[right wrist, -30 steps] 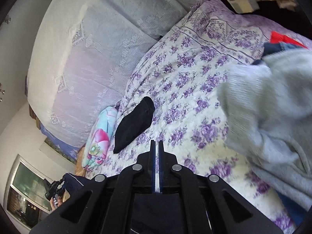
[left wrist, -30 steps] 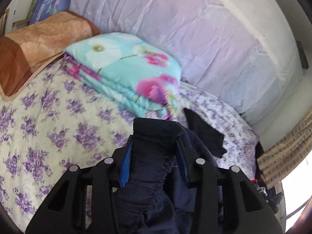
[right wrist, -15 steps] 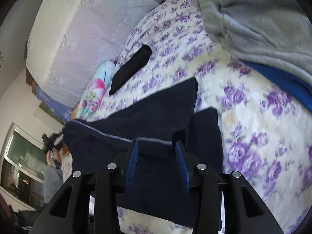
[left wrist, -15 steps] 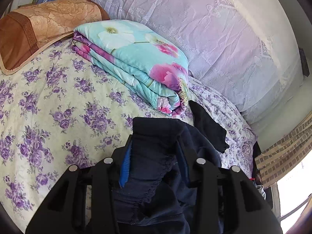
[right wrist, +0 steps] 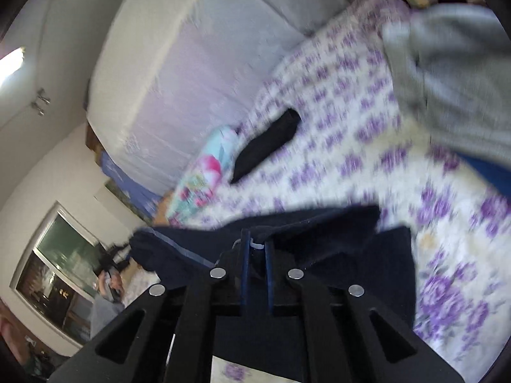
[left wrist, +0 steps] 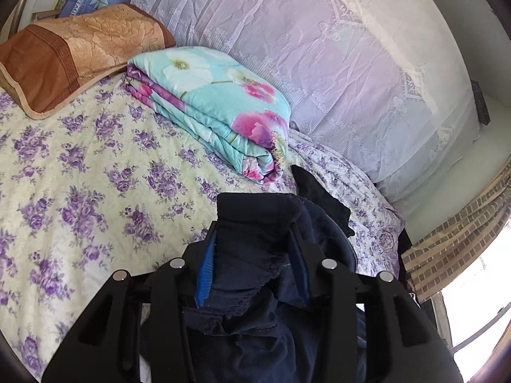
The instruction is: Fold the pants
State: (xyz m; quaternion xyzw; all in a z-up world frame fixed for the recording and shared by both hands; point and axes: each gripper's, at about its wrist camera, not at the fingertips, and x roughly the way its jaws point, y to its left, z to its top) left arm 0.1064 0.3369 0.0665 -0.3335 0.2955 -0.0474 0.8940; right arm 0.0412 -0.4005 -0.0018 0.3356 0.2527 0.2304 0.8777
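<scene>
Floral bedspread [left wrist: 80, 172] is carrying the pants [left wrist: 255, 223] near its middle; left gripper [left wrist: 254, 255] is clamping a thick bunched waistband, right gripper [right wrist: 255, 255] is pinching the fabric edge, jaws nearly together.

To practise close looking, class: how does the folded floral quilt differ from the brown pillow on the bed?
The folded floral quilt is turquoise with pink and white flowers; the brown pillow is plain brown and tan. The quilt shows stacked folded layers; the pillow is one padded piece. The quilt lies nearer the camera. Both rest on the purple-flowered bedspread.
</scene>
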